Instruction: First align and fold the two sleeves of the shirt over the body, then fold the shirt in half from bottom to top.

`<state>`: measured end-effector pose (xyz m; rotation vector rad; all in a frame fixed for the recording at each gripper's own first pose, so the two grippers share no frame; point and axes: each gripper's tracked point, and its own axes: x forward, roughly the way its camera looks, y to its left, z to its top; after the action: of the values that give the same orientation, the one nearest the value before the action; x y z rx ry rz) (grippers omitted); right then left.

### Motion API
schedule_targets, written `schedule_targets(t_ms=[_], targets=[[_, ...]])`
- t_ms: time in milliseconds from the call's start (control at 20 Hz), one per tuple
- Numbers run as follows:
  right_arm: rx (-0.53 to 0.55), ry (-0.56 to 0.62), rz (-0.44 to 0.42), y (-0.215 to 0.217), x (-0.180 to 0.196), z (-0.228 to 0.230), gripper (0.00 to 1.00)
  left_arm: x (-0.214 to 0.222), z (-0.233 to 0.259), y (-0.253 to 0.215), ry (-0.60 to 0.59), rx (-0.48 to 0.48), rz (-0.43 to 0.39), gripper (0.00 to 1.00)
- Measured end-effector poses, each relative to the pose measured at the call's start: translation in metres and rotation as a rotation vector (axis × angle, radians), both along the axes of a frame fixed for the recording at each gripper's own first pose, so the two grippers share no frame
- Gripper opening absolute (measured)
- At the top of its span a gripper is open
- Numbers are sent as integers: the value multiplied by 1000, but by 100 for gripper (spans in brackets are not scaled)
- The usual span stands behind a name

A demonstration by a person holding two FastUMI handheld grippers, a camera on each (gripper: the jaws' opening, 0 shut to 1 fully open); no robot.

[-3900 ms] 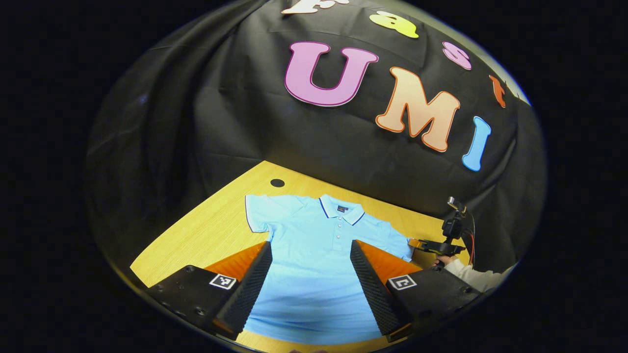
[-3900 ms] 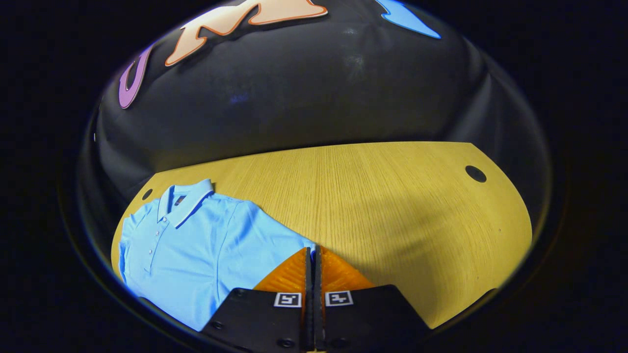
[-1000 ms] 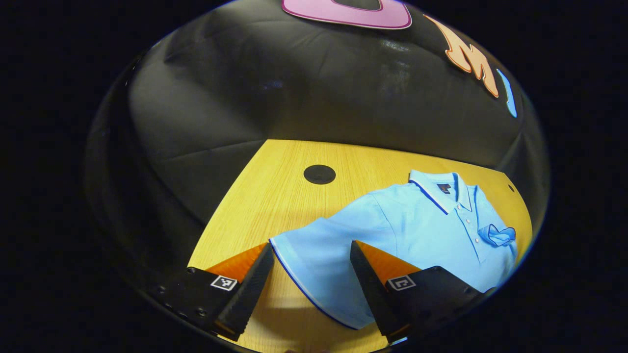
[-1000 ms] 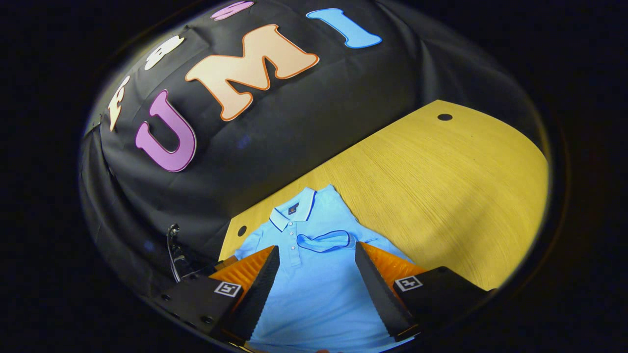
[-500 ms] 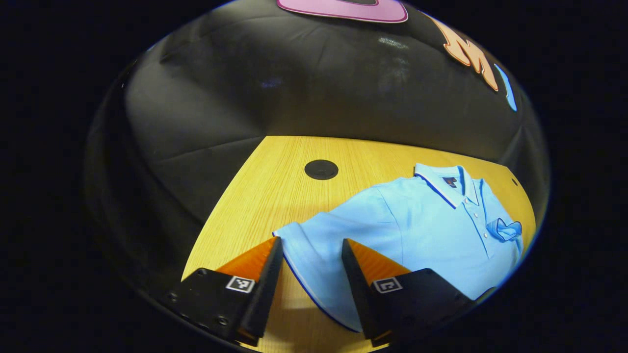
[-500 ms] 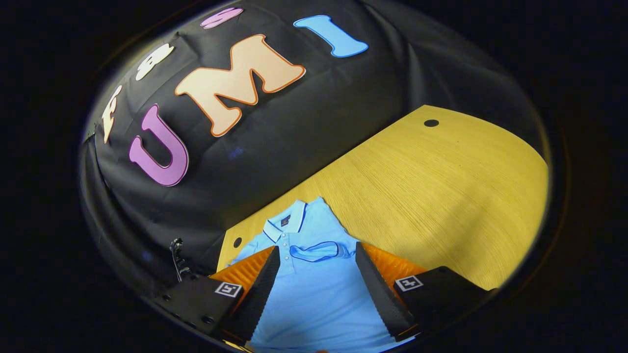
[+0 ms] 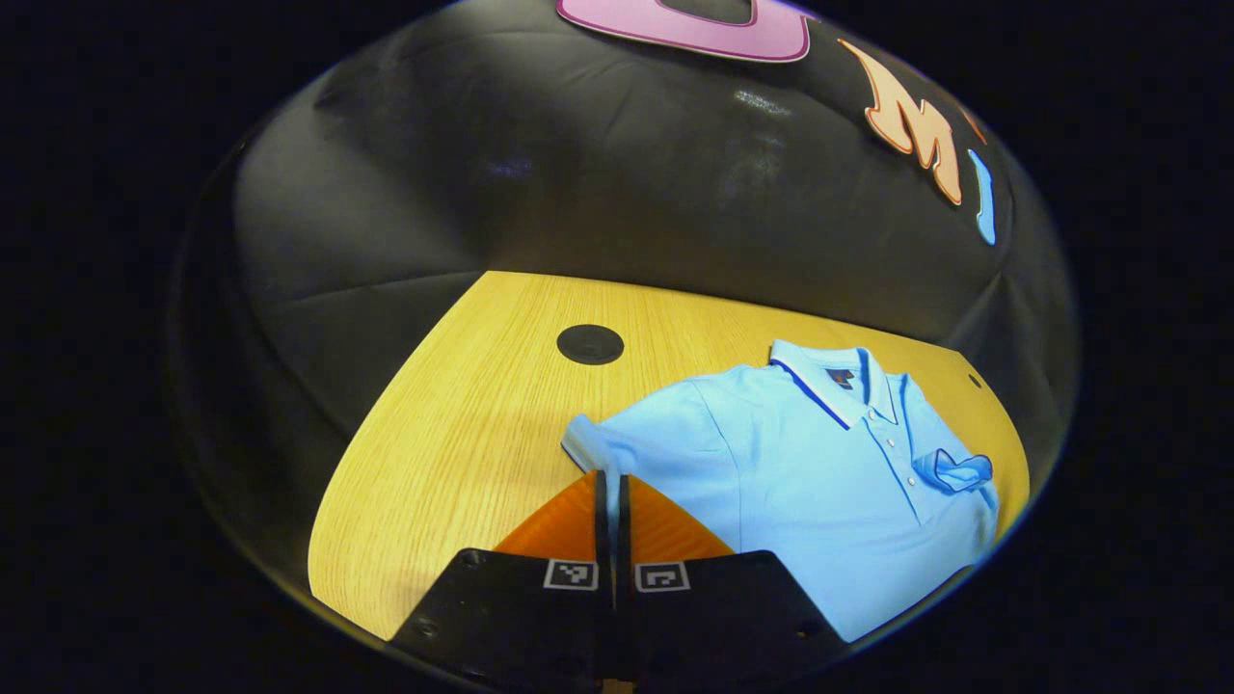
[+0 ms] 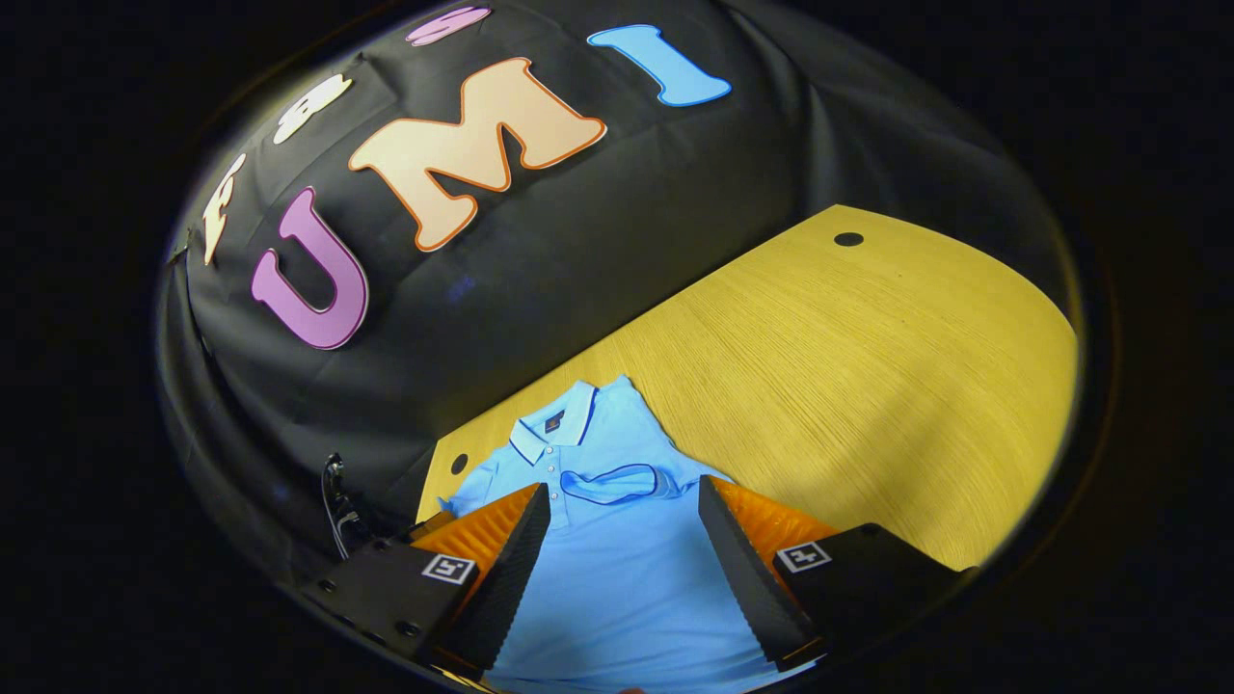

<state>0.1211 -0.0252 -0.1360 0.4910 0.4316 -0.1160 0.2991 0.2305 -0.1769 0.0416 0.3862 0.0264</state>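
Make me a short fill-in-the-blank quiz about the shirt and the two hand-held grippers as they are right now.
1. The left hand-held gripper is ____ on the shirt's sleeve.
2. The right hand-held gripper hangs ____ above the shirt.
3. The other sleeve already lies folded over the shirt's ____.
4. The shirt lies on a ____ table.

Missing words: shut; open; body; wooden

Your lighting was bright overhead, glare sheened the black cloth wall (image 7: 752, 106), and fisheye bent the yellow wooden table (image 8: 868, 366).
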Motion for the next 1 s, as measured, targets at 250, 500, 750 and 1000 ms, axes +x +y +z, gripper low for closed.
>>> schedule_targets(t_ms=[250, 500, 750, 1000], targets=[[-4, -5, 3, -3, 2, 1, 97, 0, 29, -22, -47, 47, -27, 0], [-20, 7, 4, -8, -1, -6, 97, -1, 51, -103, -55, 38, -169, 0], [-16, 12, -9, -9, -8, -12, 97, 2, 26, -184, 18, 11, -287, 0], [-59, 21, -14, -13, -22, -13, 98, 9, 10, -212, 50, 28, -285, 0]])
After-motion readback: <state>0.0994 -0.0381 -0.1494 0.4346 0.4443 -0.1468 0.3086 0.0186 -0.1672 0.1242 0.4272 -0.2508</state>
